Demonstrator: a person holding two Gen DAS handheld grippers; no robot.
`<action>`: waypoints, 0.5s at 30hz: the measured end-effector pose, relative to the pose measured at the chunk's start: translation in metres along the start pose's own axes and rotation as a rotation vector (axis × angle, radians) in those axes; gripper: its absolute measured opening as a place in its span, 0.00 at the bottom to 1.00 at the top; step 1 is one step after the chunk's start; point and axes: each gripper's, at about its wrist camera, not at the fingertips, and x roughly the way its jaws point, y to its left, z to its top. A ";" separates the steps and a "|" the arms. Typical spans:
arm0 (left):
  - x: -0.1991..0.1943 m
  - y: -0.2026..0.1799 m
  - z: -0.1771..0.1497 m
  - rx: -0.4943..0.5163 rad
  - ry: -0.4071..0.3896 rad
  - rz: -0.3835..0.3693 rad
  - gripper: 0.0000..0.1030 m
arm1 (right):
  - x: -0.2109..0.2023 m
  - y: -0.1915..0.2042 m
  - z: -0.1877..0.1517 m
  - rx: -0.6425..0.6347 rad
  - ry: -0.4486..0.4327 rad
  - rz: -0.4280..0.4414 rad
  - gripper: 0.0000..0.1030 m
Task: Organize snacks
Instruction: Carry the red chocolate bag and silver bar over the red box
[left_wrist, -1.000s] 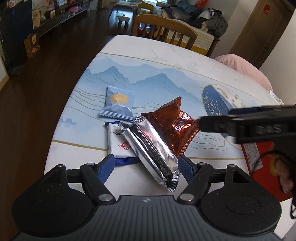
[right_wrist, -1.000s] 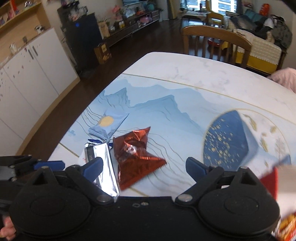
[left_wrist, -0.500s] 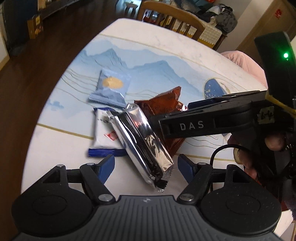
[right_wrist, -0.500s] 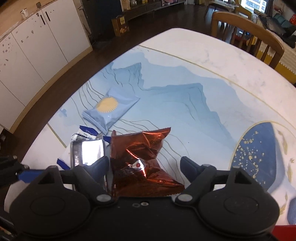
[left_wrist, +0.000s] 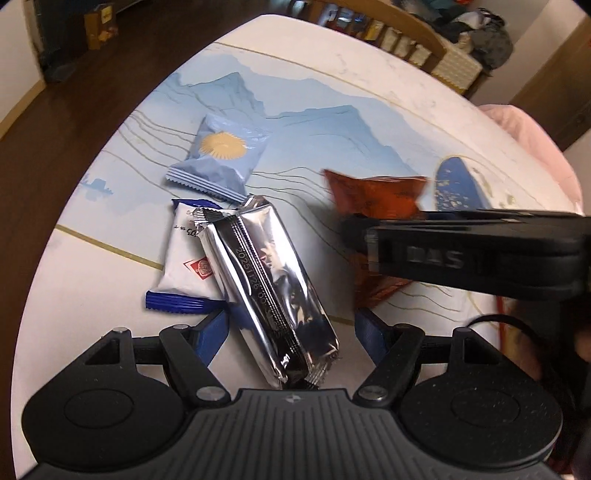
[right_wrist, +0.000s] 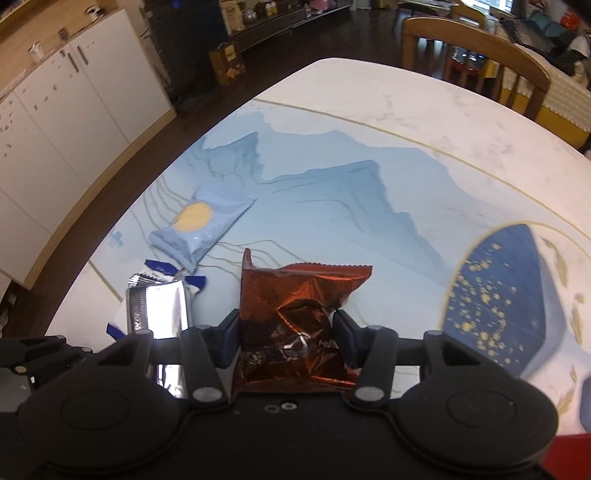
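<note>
Several snack packets lie on the printed table. A silver packet rests partly on a white-and-blue packet, with a light blue sun-print packet beyond them. My left gripper is open, and the near end of the silver packet lies between its blue fingers without touching them. My right gripper is closing, and its pads press the crumpled sides of a red foil packet. In the right wrist view the silver packet sits just left of it.
A wooden chair stands at the table's far side. White cabinets line the wall to the left across dark floor. A pink cloth lies past the right edge. Something red sits at the near right corner.
The right gripper's jaws narrowed from wide apart onto the red packet, which has come away from the silver one. Both grippers came lower and closer to the packets.
</note>
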 end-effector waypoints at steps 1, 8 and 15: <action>0.001 -0.002 0.001 -0.007 0.002 0.015 0.73 | -0.003 -0.004 0.000 0.011 -0.008 -0.002 0.49; 0.008 -0.018 0.004 -0.019 -0.008 0.129 0.73 | -0.026 -0.020 -0.007 0.075 -0.057 -0.002 0.49; 0.012 -0.026 0.003 -0.029 -0.013 0.249 0.68 | -0.055 -0.026 -0.022 0.103 -0.096 -0.002 0.49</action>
